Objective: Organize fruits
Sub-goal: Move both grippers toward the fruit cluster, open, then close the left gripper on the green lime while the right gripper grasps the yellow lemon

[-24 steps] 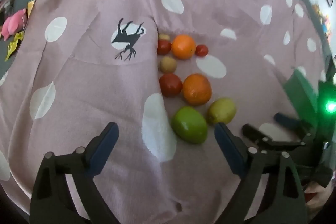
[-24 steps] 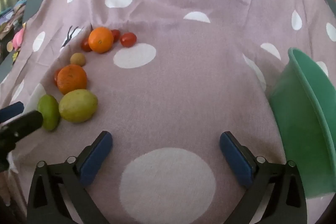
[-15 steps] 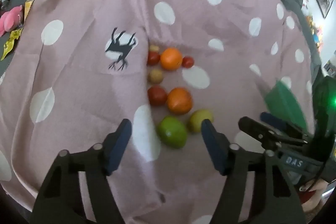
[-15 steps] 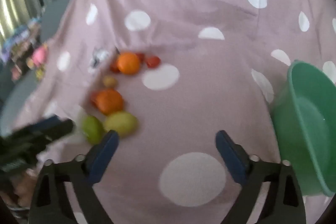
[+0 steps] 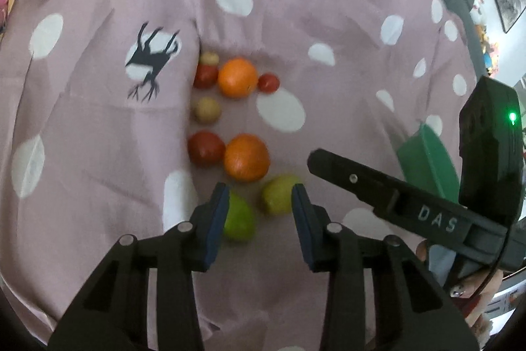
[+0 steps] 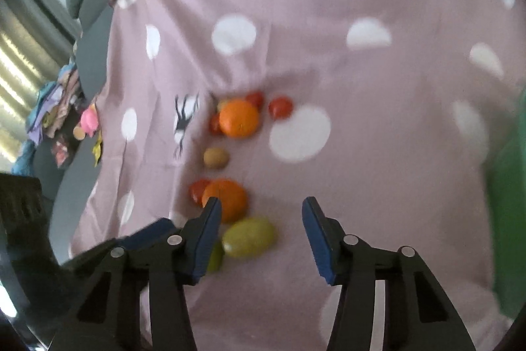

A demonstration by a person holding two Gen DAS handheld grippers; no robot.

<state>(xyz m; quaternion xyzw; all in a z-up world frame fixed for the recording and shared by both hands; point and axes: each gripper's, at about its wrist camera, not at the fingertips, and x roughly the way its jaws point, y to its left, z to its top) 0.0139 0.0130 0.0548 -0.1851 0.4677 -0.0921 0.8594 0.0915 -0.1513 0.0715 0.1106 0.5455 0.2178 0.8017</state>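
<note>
Across the creased pink polka-dot cloth (image 5: 98, 137) lie smooth round fruits. Low in frame, the left gripper (image 5: 259, 203), jaws narrowed but apart and empty, hovers above the glossy green lime (image 5: 239, 217) (its left pad overlaps it) and the oval yellow lemon (image 5: 278, 193). Lower centre, the right gripper (image 6: 261, 219) gapes empty beside the lemon (image 6: 249, 237).

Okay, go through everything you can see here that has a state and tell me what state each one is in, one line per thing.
left gripper: jaws partly open, empty.
right gripper: jaws open, empty.
green lime: on the cloth, beside the left jaw.
yellow lemon: on the cloth, loose.
near orange: on the cloth, against a red tomato.
green basin: contents hidden.
</note>
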